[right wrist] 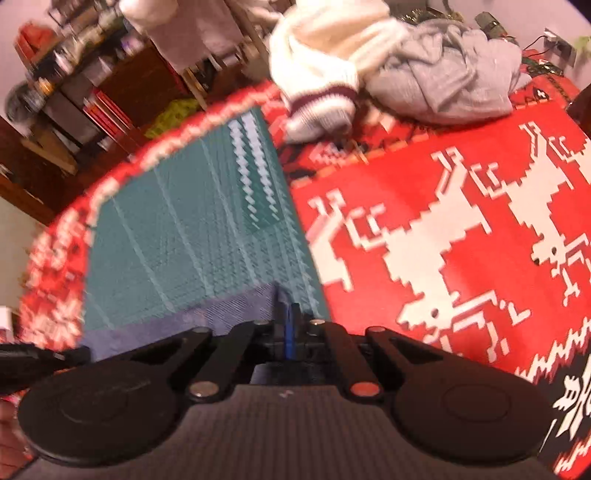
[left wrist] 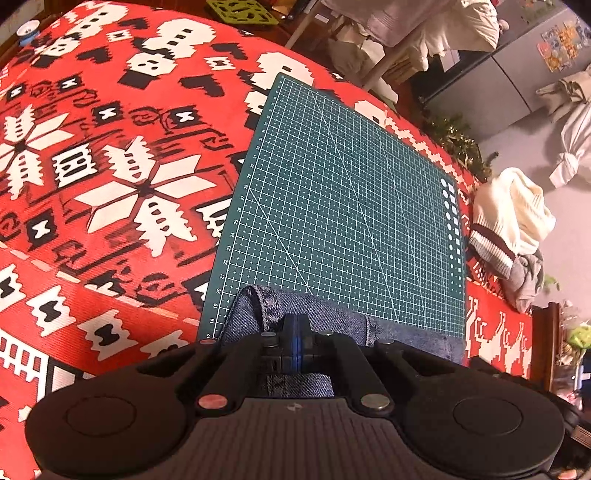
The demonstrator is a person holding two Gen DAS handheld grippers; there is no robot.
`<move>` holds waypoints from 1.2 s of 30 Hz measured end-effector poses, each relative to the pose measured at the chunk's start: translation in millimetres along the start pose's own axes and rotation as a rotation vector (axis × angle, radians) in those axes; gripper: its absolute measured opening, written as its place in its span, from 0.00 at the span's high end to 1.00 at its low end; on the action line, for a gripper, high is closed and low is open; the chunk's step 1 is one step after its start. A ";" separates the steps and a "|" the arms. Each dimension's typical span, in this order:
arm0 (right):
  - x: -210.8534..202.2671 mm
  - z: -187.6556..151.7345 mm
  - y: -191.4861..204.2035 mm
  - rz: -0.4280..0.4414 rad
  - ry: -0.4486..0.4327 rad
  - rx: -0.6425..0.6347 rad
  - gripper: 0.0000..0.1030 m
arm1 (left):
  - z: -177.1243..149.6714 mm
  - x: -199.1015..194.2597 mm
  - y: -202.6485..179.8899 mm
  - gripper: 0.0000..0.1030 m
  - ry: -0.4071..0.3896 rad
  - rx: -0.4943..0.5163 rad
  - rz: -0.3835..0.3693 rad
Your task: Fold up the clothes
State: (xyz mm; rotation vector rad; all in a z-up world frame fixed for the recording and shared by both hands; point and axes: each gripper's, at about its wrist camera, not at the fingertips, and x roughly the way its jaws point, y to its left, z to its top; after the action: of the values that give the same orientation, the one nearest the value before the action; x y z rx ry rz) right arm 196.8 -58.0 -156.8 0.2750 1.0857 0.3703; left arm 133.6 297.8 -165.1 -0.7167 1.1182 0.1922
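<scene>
Denim garment (left wrist: 314, 317) at near edge of green cutting mat (left wrist: 343, 199), mostly hidden under gripper bodies; only a folded hem strip and seams visible, garment type unclear, likely jeans. Left hand-held gripper (left wrist: 295, 325) pinched tight on denim fold, blue-edged fingers pressed together with cloth between. Right hand-held gripper (right wrist: 286, 317) clamped on denim edge (right wrist: 207, 314) at its corner, fingers together on cloth. Right view motion-blurred: mat (right wrist: 177, 229) grid smeared, denim texture barely readable, background shelves soft.

Mat lying on red, white and black patterned tablecloth (left wrist: 110, 177) covering surface. Left view sharp: mat numbers, grid lines, row of white shape marks along far-right edge. Cream sweater with striped cuff (left wrist: 509, 218) at surface edge beyond mat, partly hanging over, grey garment (left wrist: 524, 280) just beside it, both cut short by fisheye rim. Right view shows the same pile fuller: cream sweater (right wrist: 325, 62) touching crumpled grey garment (right wrist: 450, 81), both on cloth past mat's far corner.

Left view only: green trivet (left wrist: 240, 11) at far edge, top cropped; blue-white small round object (left wrist: 27, 31) at far-left rim, unidentifiable; grey fridge with stickers (left wrist: 535, 66), tinsel (left wrist: 458, 144). Right view only: reindeer pattern on cloth (right wrist: 443, 240), dark shelving with clutter (right wrist: 74, 85), blurred. Bit of a hand (right wrist: 9, 435) at lower-left rim, cut off.
</scene>
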 end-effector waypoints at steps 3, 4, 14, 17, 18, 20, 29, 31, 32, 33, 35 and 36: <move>-13.5 -5.8 14.2 0.066 -0.027 -0.054 0.99 | -0.1 0.2 -1.4 0.97 -0.002 0.003 0.005; -10.4 -8.0 20.1 0.060 -0.012 -0.075 0.99 | -0.4 0.3 -2.2 0.97 -0.003 0.006 0.009; 17.1 -13.2 5.3 -0.057 0.093 -0.027 1.00 | 0.4 0.5 -0.5 0.97 0.002 -0.010 0.004; 8.7 -8.9 -3.3 -0.057 0.069 0.012 1.00 | 0.1 0.1 -0.2 0.97 0.002 -0.015 0.000; 3.4 -6.9 -4.5 -0.026 0.052 0.026 1.00 | 0.0 0.0 -0.2 0.97 0.003 -0.015 -0.001; -2.6 -2.7 -3.3 0.025 0.014 0.034 1.00 | -0.3 0.1 -0.9 0.97 0.001 -0.012 0.002; 37.8 5.2 4.2 0.128 0.050 0.032 1.00 | -1.8 0.6 -4.2 0.97 -0.006 0.003 0.015; 42.8 4.4 2.4 0.127 0.049 0.029 1.00 | -2.2 0.7 -4.9 0.97 -0.008 0.006 0.017; 42.8 3.9 3.1 0.120 0.045 0.023 1.00 | -2.3 0.8 -5.3 0.97 -0.009 0.008 0.019; 42.8 3.5 3.8 0.113 0.041 0.017 1.00 | -2.5 0.9 -5.6 0.97 -0.010 0.010 0.020; 42.9 2.5 5.2 0.100 0.033 0.006 1.00 | -2.5 0.8 -5.1 0.97 -0.010 0.010 0.019; 42.3 2.2 5.2 0.093 0.029 0.001 1.00 | -2.5 0.8 -4.8 0.97 -0.010 0.011 0.018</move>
State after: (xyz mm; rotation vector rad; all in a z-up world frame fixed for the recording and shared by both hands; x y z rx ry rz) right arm 215.5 -35.5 -187.9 0.3231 1.1037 0.4577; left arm 134.4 292.4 -164.3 -0.6954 1.1156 0.2052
